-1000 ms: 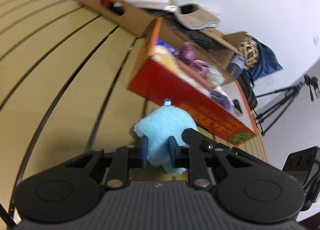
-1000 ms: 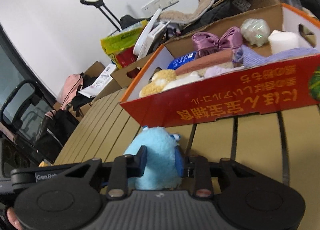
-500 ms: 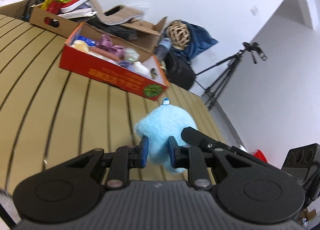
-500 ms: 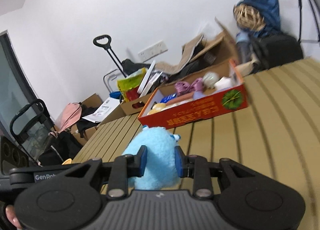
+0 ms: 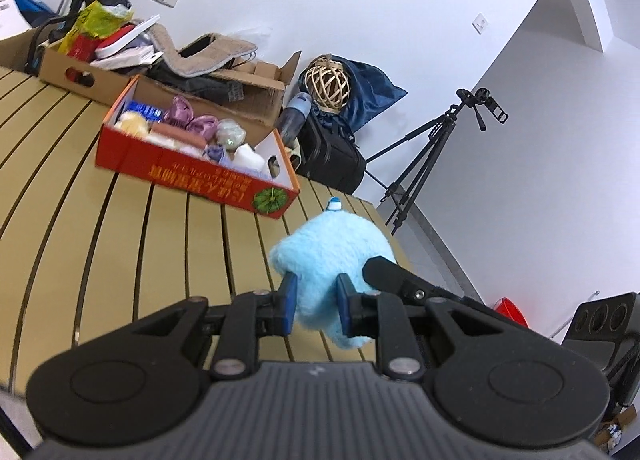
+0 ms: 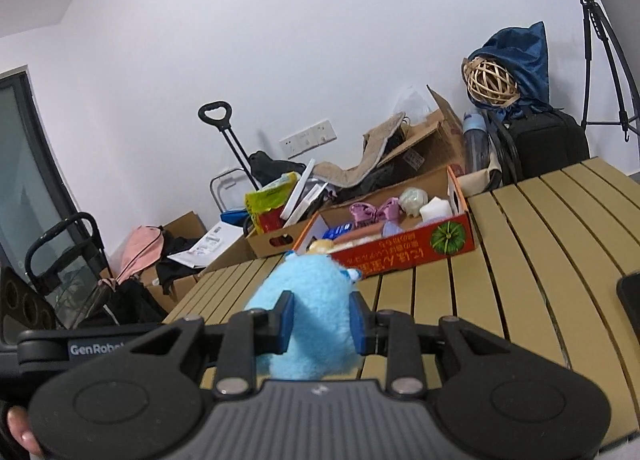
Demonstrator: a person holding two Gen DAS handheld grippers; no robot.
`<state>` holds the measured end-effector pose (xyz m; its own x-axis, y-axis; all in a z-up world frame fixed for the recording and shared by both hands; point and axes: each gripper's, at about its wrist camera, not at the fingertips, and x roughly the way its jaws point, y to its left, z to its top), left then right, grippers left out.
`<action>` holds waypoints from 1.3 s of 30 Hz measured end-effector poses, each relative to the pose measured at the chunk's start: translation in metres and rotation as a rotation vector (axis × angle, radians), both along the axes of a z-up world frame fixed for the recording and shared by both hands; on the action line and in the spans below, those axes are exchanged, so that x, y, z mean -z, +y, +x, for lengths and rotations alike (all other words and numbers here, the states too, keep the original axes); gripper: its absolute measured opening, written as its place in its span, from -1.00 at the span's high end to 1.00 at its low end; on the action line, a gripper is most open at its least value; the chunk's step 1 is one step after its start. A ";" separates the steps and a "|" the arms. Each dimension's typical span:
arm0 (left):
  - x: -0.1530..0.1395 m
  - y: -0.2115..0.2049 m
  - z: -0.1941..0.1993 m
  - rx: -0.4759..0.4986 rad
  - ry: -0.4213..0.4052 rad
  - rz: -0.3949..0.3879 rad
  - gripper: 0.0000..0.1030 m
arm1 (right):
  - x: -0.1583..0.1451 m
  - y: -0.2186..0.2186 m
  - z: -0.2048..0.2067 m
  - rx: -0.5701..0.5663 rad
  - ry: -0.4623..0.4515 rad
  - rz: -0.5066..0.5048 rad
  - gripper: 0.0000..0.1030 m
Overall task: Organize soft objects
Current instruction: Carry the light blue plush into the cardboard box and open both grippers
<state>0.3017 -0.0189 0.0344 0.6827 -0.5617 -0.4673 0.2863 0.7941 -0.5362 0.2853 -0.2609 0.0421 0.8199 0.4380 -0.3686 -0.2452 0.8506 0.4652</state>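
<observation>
Between both tools' pads, blue plush (image 5: 332, 256), w/ left tool (image 5: 314, 310), right tool (image 6: 320, 322)

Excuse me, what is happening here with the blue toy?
A person holds two handheld grippers, and both are closed on one fluffy blue plush toy. The left gripper and the right gripper pinch it between blue pads, lifted above the slatted table. The red box of soft items stands farther back on the table.

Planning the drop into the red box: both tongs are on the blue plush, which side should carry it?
Left, marginally. Both tongs, left and right, clamp the plush; the left view shows the box open and unobstructed, while in the right view plush hides the box's near corner.
</observation>
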 end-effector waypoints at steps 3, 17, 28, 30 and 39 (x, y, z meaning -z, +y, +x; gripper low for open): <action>-0.005 -0.001 0.041 0.008 0.009 -0.018 0.59 | -0.006 -0.002 0.033 0.009 -0.006 0.000 0.46; 0.032 0.006 0.335 0.003 0.187 -0.022 0.60 | 0.023 0.008 0.321 0.026 0.124 -0.035 0.46; 0.126 -0.008 0.451 0.058 0.372 0.101 0.65 | 0.108 0.028 0.441 0.051 0.359 -0.191 0.45; 0.135 -0.007 0.455 0.068 0.372 0.084 0.63 | 0.115 0.028 0.447 0.054 0.369 -0.204 0.39; 0.113 -0.004 0.442 0.087 0.312 0.129 0.42 | 0.109 0.022 0.451 -0.004 0.394 -0.198 0.17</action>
<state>0.7440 -0.0229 -0.0783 0.4480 -0.5344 -0.7167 0.1945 0.8408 -0.5053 0.7366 -0.2384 -0.0667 0.5985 0.3303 -0.7299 -0.0854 0.9322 0.3517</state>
